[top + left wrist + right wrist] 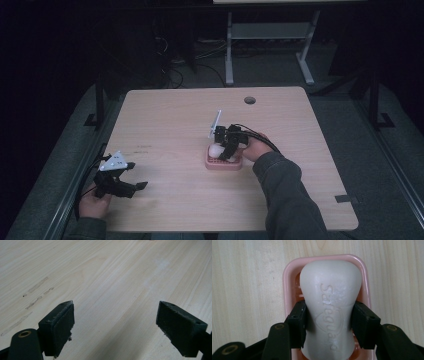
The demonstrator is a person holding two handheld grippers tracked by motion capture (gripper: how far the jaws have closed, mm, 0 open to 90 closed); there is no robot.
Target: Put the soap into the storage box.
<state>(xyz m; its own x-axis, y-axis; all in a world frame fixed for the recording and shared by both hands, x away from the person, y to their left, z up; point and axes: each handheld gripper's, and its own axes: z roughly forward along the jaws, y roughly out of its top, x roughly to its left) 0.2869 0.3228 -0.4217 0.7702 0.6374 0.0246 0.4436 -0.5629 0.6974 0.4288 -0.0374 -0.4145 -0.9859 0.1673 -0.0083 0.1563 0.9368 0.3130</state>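
Two claws — right claw [328,325] clamps the soap bar [330,302] over its pink dish [287,277], left claw [115,322] gapes wide.

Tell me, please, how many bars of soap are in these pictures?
1. The white soap bar sits over the pink soap dish near the table's middle, clamped at its waist by the right gripper. I see no others.

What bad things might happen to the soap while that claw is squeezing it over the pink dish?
1. The right claw pinches the white soap bar at its narrow waist. Soap is slick, so it might slide out.
2. The pink soap dish sits loose on the table. A bump could push or tip it.
3. The left claw stands open near the table's edge, apart from the dish, so nothing steadies it.
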